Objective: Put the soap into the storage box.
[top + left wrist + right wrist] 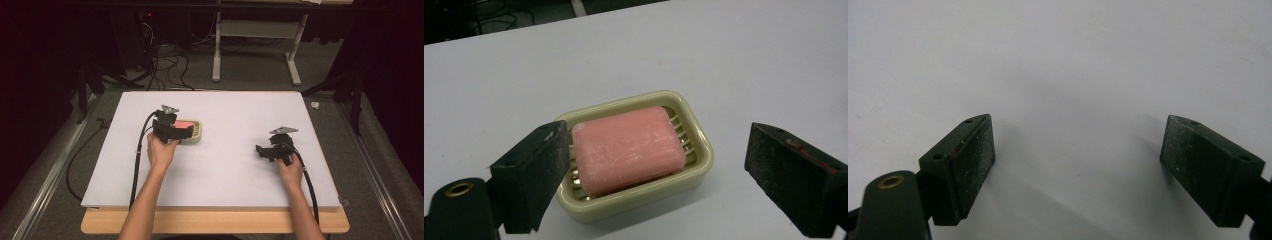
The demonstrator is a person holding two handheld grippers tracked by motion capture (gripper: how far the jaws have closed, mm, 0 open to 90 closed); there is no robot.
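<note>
Two bare forearms come in from the near edge of the high view, each hand holding a black two-jaw gripper over a flat white bench top (225, 170) that lies on a pale wooden base. Nearest, the person's right hand (290, 170) holds the right gripper (260, 150) low over the bare right part of the bench, its black cable trailing back along the forearm and a grey three-cornered plate on top; in the right gripper view its jaws stand spread wide with nothing but white surface between them. A little farther in and to the left, the person's left hand (161, 150) holds the left gripper (649, 165) just beside a cream-coloured rectangular plastic soap dish with rounded corners (696, 150), which sits on the bench left of centre. Inside the dish a pink rectangular bar of soap (629, 147) lies flat on the ribbed bottom. In the left gripper view the jaws are spread wide, one on each side of the dish; the jaw at the left of that view overlaps the dish's near corner, though whether it touches cannot be told, and the other stands clear of it. Beyond the far edge of the bench lie a grey carpeted floor (250, 70), a tangle of black cables (165, 65), and the white metal legs of another table (255, 50).
</note>
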